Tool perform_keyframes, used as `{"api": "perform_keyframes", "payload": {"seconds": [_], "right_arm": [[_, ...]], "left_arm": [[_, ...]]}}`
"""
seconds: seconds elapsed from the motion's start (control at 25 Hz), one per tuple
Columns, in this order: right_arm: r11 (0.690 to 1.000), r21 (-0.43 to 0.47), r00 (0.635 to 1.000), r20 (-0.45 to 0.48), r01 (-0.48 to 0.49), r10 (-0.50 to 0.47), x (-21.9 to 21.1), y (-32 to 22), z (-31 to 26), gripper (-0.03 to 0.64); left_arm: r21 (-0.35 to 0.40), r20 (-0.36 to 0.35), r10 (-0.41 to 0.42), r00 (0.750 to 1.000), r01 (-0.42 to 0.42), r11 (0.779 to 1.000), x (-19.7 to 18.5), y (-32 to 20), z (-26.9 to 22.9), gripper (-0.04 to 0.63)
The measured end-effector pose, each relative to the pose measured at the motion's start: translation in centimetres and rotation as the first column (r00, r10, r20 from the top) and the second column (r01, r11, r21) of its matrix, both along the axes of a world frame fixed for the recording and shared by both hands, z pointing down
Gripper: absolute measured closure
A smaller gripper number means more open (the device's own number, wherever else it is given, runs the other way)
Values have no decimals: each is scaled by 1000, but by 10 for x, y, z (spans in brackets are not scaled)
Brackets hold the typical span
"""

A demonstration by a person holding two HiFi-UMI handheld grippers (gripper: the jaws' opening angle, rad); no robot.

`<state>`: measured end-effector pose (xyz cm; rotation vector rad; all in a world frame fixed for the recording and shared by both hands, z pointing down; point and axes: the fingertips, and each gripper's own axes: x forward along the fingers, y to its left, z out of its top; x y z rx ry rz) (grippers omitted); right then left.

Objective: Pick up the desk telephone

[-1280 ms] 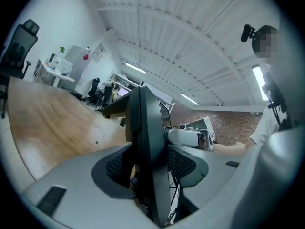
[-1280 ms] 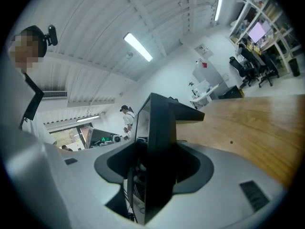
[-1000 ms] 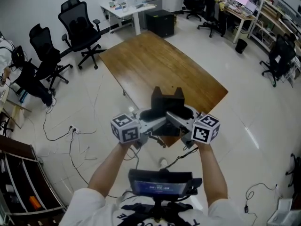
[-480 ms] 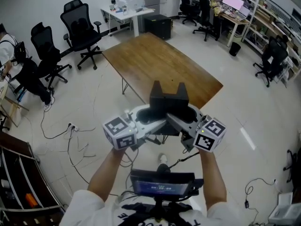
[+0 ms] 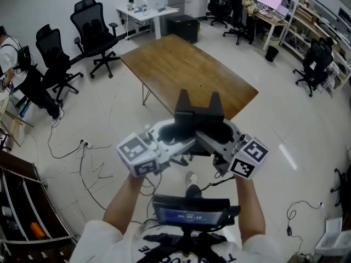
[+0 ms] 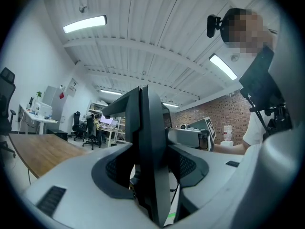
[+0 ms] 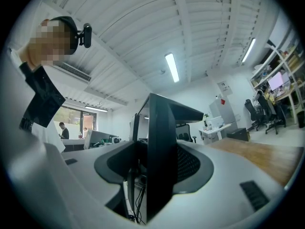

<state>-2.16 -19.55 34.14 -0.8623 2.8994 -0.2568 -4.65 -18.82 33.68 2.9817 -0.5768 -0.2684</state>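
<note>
The black desk telephone [image 5: 198, 120] hangs in the air over the near corner of the wooden table [image 5: 186, 70], held from both sides. My left gripper [image 5: 178, 136] is shut on its left edge and my right gripper [image 5: 215, 137] on its right edge. In the left gripper view the telephone [image 6: 148, 142] stands edge-on as a dark slab between the pads of the left gripper [image 6: 151, 175]. The right gripper view shows the same slab, the telephone [image 7: 161, 142], clamped in the right gripper [image 7: 157, 180]. A thin cord dangles under it.
Black office chairs [image 5: 96, 29] stand left of the table, and a white desk with a printer [image 5: 148, 7] behind it. Cables [image 5: 88, 152] trail over the pale floor at the left. A seated person [image 5: 8, 53] is at the far left. More desks and chairs [image 5: 285, 15] fill the back right.
Both grippers have lifted the telephone together, up and toward me. It now looks larger and sits clear above the table's corner. The grip has not changed.
</note>
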Motion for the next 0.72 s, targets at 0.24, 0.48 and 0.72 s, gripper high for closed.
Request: {"api": "perform_keyframes", "payload": {"seconds": [0.24, 0.48, 0.72], "right_arm": [[1000, 7, 1000, -11, -1, 1, 4, 10, -2, 371], [1000, 5, 1000, -17, -6, 6, 6, 12, 1, 371], [1000, 5, 1000, -21, -9, 9, 11, 13, 0, 371]], "left_arm": [[-2, -11, 2, 1000, -2, 1000, 5, 10, -2, 382], [-14, -13, 7, 1000, -7, 1000, 7, 12, 0, 382], [-12, -11, 15, 1000, -16, 1000, 13, 14, -2, 382]]}}
